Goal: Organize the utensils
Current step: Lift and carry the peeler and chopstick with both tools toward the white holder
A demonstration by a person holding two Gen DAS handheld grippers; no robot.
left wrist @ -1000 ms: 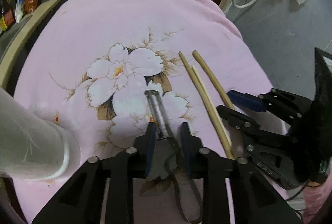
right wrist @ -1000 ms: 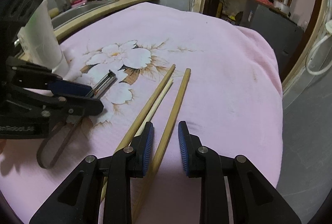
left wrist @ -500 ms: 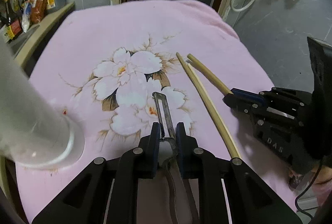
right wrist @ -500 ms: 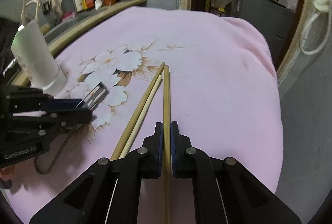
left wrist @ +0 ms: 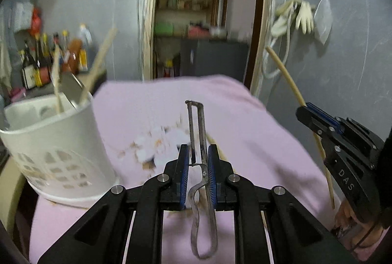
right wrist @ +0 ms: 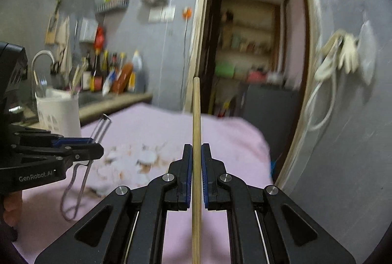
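Both grippers loaded up and lifted off the pink cloth [left wrist: 257,122]

Left gripper [left wrist: 198,175] is clamped on the metal peeler [left wrist: 201,141], blade pointing up and away, loop handle hanging below the fingers, clear above the cloth. Right gripper [right wrist: 196,175] is pinched tight on a wooden chopstick [right wrist: 196,131], held off the cloth too. More chopsticks lie on the cloth past the left gripper. Further back, the white utensil holder [left wrist: 56,141] sits at the cloth's left edge, with utensils standing inside.
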